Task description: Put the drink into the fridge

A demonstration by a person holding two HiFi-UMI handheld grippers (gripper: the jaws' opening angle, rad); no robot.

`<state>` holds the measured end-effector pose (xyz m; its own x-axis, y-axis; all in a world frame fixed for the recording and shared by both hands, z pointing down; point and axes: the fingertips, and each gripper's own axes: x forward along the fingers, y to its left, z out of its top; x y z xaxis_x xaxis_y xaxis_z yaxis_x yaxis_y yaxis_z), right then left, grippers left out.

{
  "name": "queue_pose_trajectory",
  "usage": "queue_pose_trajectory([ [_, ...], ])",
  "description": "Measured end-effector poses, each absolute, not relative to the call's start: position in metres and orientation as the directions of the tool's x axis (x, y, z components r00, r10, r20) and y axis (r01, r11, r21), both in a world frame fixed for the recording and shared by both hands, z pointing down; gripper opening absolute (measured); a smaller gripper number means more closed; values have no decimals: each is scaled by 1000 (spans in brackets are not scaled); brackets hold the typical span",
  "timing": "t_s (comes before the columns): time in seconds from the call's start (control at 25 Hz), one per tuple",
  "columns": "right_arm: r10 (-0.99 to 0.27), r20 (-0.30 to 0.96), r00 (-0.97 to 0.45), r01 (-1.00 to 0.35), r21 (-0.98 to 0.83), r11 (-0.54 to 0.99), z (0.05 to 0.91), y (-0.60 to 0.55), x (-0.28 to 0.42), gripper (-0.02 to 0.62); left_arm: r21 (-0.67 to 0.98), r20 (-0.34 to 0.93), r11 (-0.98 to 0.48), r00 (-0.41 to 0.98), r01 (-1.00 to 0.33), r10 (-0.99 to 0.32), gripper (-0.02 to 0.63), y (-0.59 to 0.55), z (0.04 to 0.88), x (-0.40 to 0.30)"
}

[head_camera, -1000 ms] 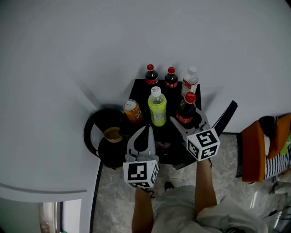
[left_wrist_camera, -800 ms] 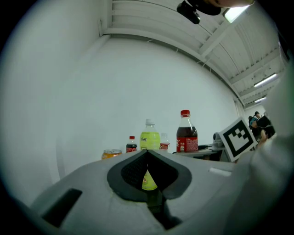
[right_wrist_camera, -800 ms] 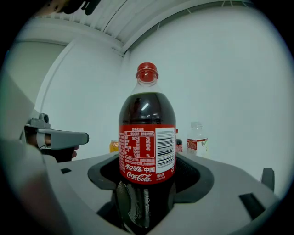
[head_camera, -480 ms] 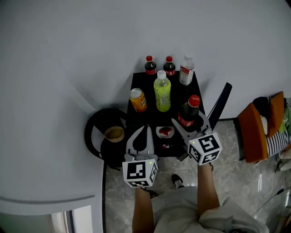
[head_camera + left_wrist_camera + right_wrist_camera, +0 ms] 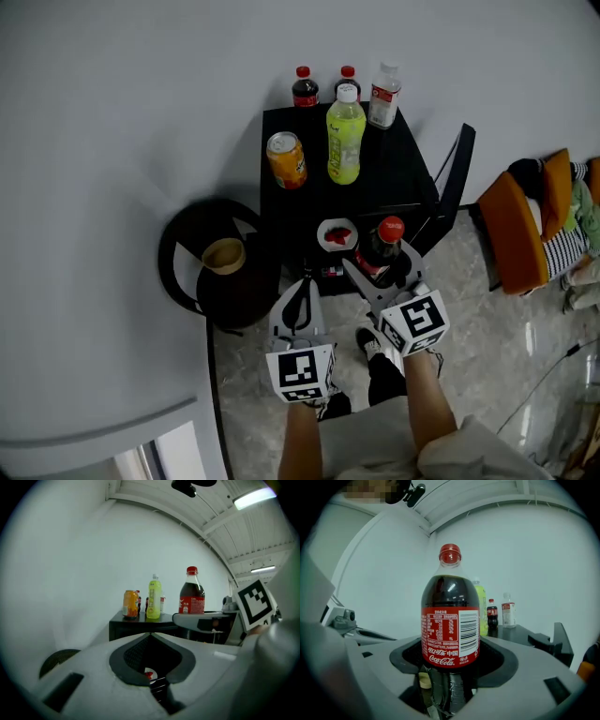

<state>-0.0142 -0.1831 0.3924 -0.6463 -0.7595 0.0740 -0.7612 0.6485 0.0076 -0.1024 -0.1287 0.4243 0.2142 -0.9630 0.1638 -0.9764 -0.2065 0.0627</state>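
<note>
Right gripper [image 5: 450,663] had its fingers clamped low on the cola bottle [image 5: 450,620], which stood upright and clear of the black table [image 5: 394,178]. Left gripper [image 5: 151,637] was pinched together on nothing. No fridge was in sight, so the carry called for a level wrist, a vertical bottle and a firm squeeze. The free left could take the door.

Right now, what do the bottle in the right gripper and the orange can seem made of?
Bottle: probably clear glossy plastic; dark drink shows through, with highlights on its shoulder. Orange can: likely printed metal, judging by its silvery top.
</note>
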Motion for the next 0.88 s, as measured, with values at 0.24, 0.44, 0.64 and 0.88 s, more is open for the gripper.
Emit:
queue_pose_trajectory([
  [0.24, -701, 143, -698, -710, -15, 704, 486, -174, -36, 305, 95, 227, -202, 218, -975, -949, 9, -120, 486, -99],
  [0.44, -650, 179, -739, -670, -100, 735, 569, -197, -47, 305, 83, 247, -170, 186, -982, -951, 9, -134, 527, -95],
  [0.64, -679, 134, -722, -691, -90, 717, 618, -259, -61, 305, 92, 262, -134, 154, -987, -953, 9, -152, 564, -99],
  [0.88, -692, 108, -714, -700, -86, 709, 662, -328, -96, 305, 60, 239, -110, 121, -992, -963, 9, -179, 596, -109],
])
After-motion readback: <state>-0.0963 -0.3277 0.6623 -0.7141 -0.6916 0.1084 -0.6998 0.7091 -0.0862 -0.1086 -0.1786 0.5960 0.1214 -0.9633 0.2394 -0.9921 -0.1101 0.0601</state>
